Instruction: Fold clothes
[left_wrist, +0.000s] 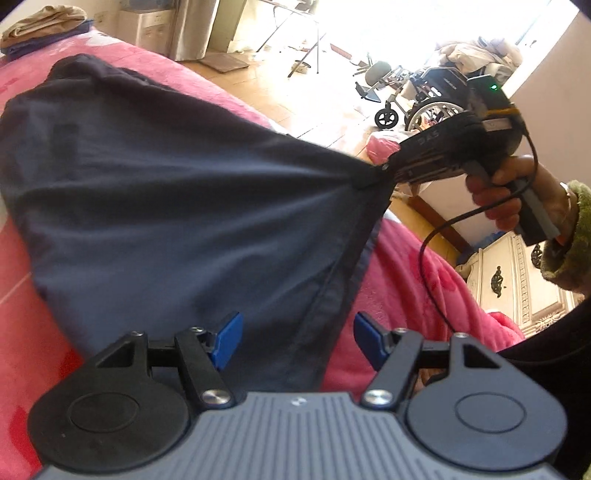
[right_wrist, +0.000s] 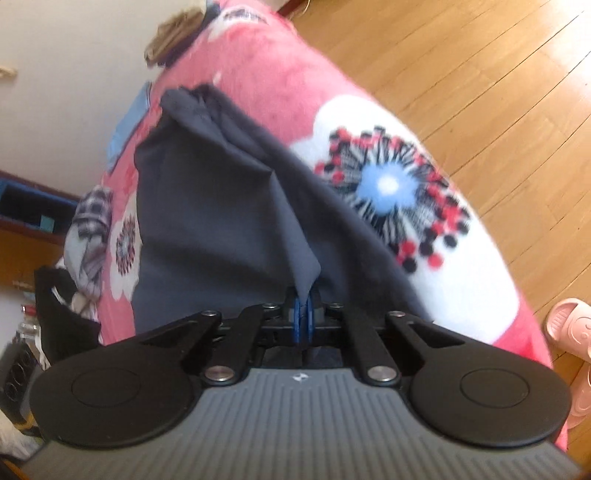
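- The left gripper (left_wrist: 297, 338) hung nearest, its blue pads (left_wrist: 229, 338) spread apart over the hem of the dark garment (left_wrist: 166, 192), not pressing it.
- The right gripper (right_wrist: 303, 314) had its jaws pressed together, pinching a corner of that garment and lifting it into a peak.
- The rest lay spread on the pink floral blanket (right_wrist: 369, 122), toward the bed's floor-side edge.
- A wheelchair (left_wrist: 428, 99) stood beyond on the wooden floor (right_wrist: 480, 55).

My left gripper (left_wrist: 297, 341) angled down, blue pads apart, nothing pinched. My right gripper (right_wrist: 303, 320) clamped tight, pads pressed on fold of dark cloth. Right hand (left_wrist: 517, 192) wraps handle, green cuff at wrist.
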